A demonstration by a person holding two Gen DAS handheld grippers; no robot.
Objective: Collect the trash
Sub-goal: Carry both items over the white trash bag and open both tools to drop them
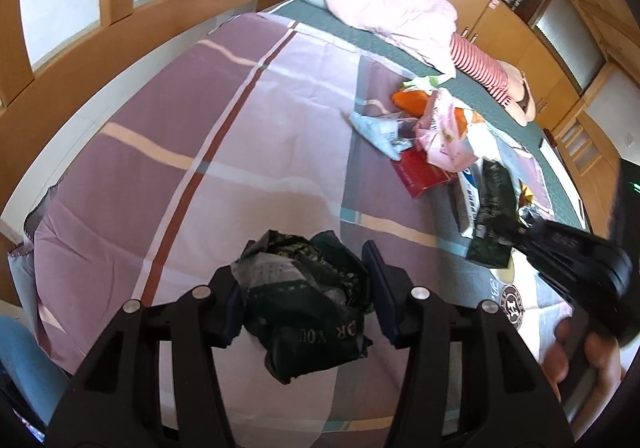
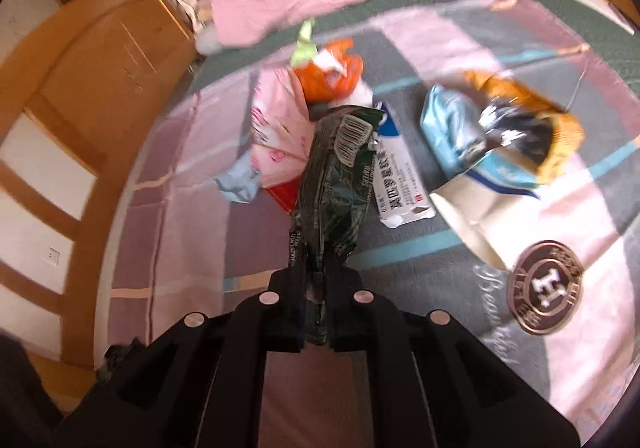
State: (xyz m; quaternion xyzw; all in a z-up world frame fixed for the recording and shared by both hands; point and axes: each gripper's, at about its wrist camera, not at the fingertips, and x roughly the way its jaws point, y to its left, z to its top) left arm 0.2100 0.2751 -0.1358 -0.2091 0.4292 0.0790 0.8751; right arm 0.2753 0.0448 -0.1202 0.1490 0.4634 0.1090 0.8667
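Two grippers: the right gripper (image 2: 316,280) fingers pinch a dark green wrapper (image 2: 336,175). The left gripper (image 1: 304,280) fingers, half-open, cradle a crumpled dark bag (image 1: 308,308) — grip unclear. Behind it a pink bag (image 2: 280,135) and white box (image 2: 404,175) crowd the bed (image 1: 160,151).

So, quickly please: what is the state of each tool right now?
Left tool: holding a crumpled dark bag.
Right tool: closed on a dark green wrapper.
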